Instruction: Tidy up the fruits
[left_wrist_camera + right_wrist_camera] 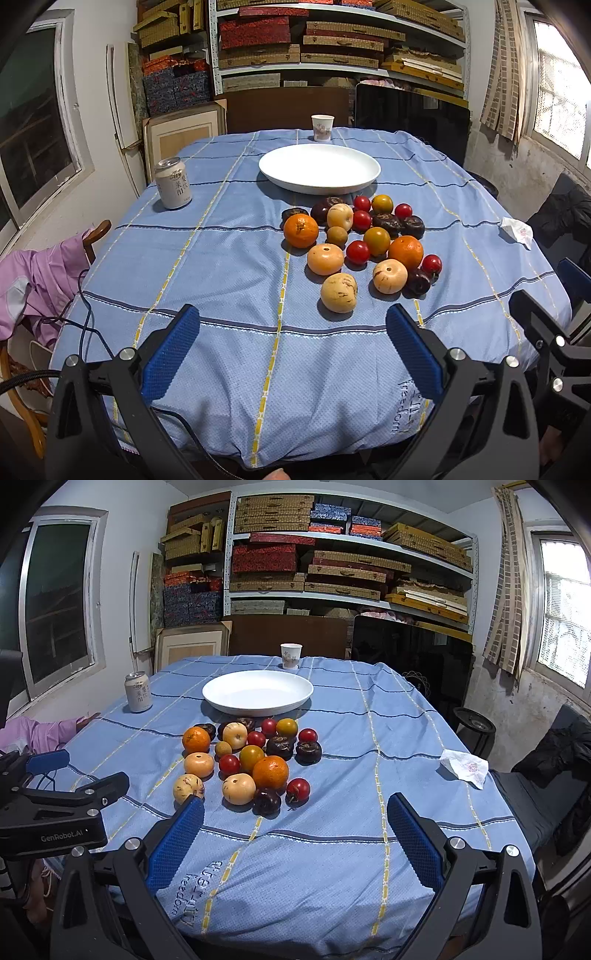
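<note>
From the left wrist view, the left tongs stand wide open with nothing between their blue pads, hanging over the near edge of the table, which is covered by a blue checked cloth. The fruits lie in a loose cluster on the cloth beyond the tongs and a little to the right, well apart from the pads. Nearest is a pale yellow fruit with brown streaks; behind it sit two peach-coloured round fruits, two oranges, several red cherry tomatoes, yellow-green tomatoes and a few dark wrinkled fruits. Just behind the cluster rests a white plate with nothing on it. A paper cup stands farther back, a drinks can to the left, and a crumpled tissue near the right edge. Part of the right tongs shows at the right border.

From the right wrist view, the right tongs are likewise fully open and hold nothing. The fruit cluster lies ahead and left of centre; the streaked yellow fruit appears just past the tip of the left-hand pad, though contact cannot be told. The plate sits behind the fruits, the cup beyond it, the can at left, the tissue at right. The left tongs' black body shows at the left edge.
</note>
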Demonstrator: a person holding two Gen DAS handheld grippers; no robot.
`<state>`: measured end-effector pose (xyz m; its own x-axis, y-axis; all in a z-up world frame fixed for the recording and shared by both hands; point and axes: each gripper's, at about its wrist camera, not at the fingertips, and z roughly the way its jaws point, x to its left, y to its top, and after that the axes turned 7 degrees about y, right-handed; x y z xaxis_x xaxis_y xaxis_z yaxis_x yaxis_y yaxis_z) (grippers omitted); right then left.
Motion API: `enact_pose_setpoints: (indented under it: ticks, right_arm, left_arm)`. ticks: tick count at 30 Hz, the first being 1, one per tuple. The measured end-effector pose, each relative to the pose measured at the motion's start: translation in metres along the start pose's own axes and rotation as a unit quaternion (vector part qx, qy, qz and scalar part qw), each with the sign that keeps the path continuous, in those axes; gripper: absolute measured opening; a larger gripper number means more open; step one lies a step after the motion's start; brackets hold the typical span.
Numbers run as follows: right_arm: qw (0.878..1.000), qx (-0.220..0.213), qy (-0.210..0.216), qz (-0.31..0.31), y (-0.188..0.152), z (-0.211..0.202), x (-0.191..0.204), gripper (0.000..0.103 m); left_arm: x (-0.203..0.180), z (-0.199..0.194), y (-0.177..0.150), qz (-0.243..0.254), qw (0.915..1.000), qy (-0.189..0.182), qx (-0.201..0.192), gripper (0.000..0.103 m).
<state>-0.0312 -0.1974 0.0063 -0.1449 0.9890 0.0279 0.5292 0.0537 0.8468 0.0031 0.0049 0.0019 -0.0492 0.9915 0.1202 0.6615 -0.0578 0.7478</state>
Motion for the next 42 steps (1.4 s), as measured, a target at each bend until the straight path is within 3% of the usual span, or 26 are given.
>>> enact_pose_setpoints:
  ticks: [42]
  right_arm:
    - [1.0, 0.008, 0.01, -0.016, -0.013, 0.001, 0.005, 0.1]
  left_arm:
    - [-0.005, 0.004, -0.009, 0.007, 0.9999, -0.007, 0.004, 0.099]
